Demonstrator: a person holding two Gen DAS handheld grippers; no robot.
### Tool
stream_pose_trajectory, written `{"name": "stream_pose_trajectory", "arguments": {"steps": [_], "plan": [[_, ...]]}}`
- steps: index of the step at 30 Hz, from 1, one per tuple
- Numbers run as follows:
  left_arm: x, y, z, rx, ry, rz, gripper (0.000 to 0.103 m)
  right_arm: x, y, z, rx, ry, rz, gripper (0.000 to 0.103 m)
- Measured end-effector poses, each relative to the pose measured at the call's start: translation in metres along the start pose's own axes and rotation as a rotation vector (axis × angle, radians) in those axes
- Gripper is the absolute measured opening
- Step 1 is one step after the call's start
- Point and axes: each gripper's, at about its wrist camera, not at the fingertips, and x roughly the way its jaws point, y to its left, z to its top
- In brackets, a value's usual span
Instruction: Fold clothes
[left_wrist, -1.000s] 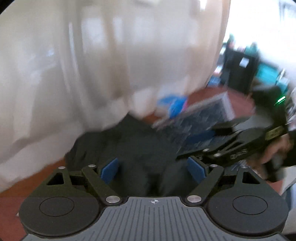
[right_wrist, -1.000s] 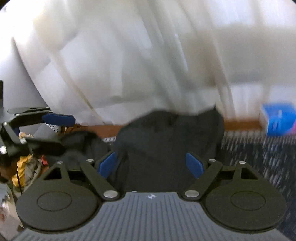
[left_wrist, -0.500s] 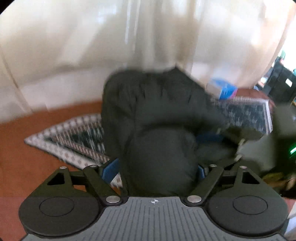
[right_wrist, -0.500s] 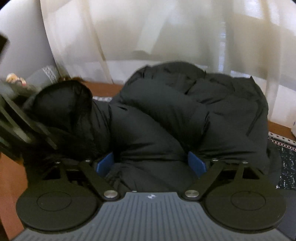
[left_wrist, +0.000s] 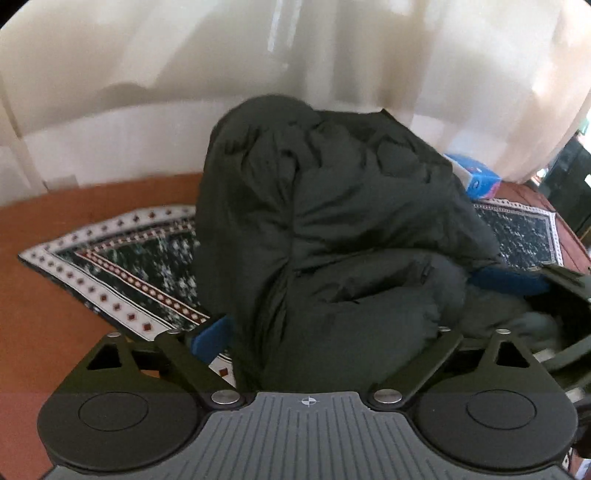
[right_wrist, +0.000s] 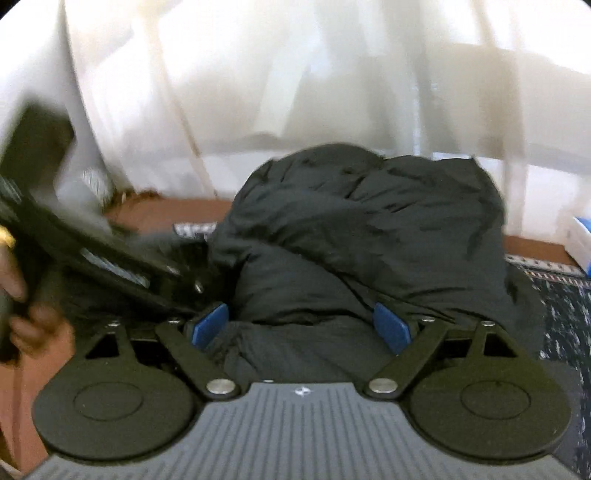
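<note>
Above the patterned rug (left_wrist: 122, 258), I am holding up a puffy black jacket (left_wrist: 332, 229) with both my claws.

From my left claw (left_wrist: 325, 332), I am seeing the jacket bunching thick between my blue pads (left_wrist: 208, 338); the far pad is hiding under the cloth, and my claw is gripping the jacket. My other claw is poking in at the right edge. A blue box (left_wrist: 476, 177) is sitting by the white curtain (left_wrist: 147, 74).
From my right claw (right_wrist: 301, 325), I am seeing both pads pressing into the jacket (right_wrist: 369, 236), grasping it. My left claw (right_wrist: 110, 258) and a hand (right_wrist: 33, 325) are showing blurry at the left.
</note>
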Motion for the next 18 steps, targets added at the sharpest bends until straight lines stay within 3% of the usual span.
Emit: {"name": "stream_pose_trajectory", "arguments": {"steps": [3, 9, 14, 18], "plan": [[-0.004, 0.001, 0.006, -0.009, 0.013, -0.029, 0.095, -0.006, -0.034, 0.014, 0.136, 0.026, -0.003, 0.089], [-0.051, 0.028, 0.035, -0.065, -0.102, -0.047, 0.098, -0.017, -0.101, 0.041, 0.407, 0.078, -0.009, 0.102], [-0.026, 0.053, 0.059, -0.208, -0.083, -0.060, 0.097, -0.027, -0.157, 0.064, 0.632, 0.121, -0.013, 0.102], [-0.006, 0.073, 0.070, -0.344, -0.087, -0.120, 0.097, -0.004, -0.175, 0.045, 0.758, 0.182, -0.002, 0.102]]}}
